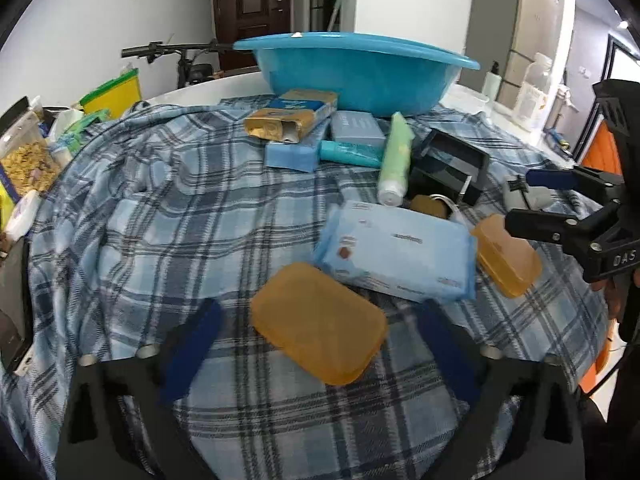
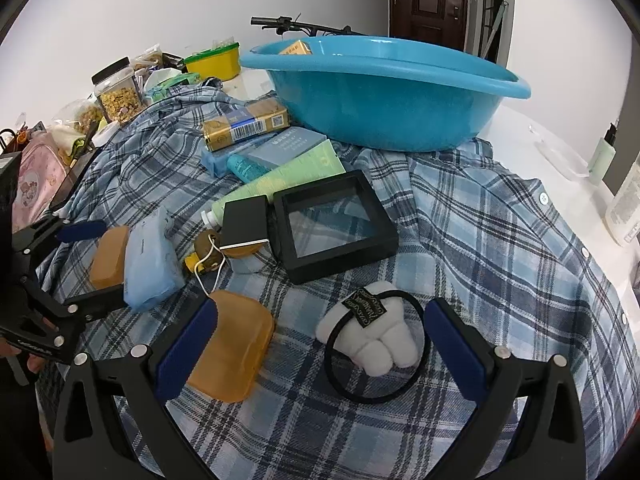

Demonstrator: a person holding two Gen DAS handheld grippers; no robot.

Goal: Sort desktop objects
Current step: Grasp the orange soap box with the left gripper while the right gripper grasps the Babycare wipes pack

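An orange plastic box (image 1: 320, 320) lies on the plaid cloth (image 1: 160, 220), with my left gripper (image 1: 320, 336) open around it. A narrow gap shows between the box and each blue pad. In the right wrist view the same box (image 2: 110, 260) sits between the left gripper's fingers (image 2: 80, 230). My right gripper (image 2: 320, 344) stands open around a white plush hair tie (image 2: 376, 332) with a black band, its pads clear of it. A second orange box (image 2: 232, 344) lies beside its left finger. The blue basin (image 2: 380, 92) stands at the back with a yellow box inside.
A blue wipes pack (image 1: 396, 252), a black frame box (image 2: 336, 224), a green tube (image 2: 280, 180), a teal tube (image 1: 352, 152), a gold carton (image 1: 288, 116) and pale blue boxes crowd the middle of the cloth. Jars and a yellow tub (image 2: 214, 62) stand at the far left.
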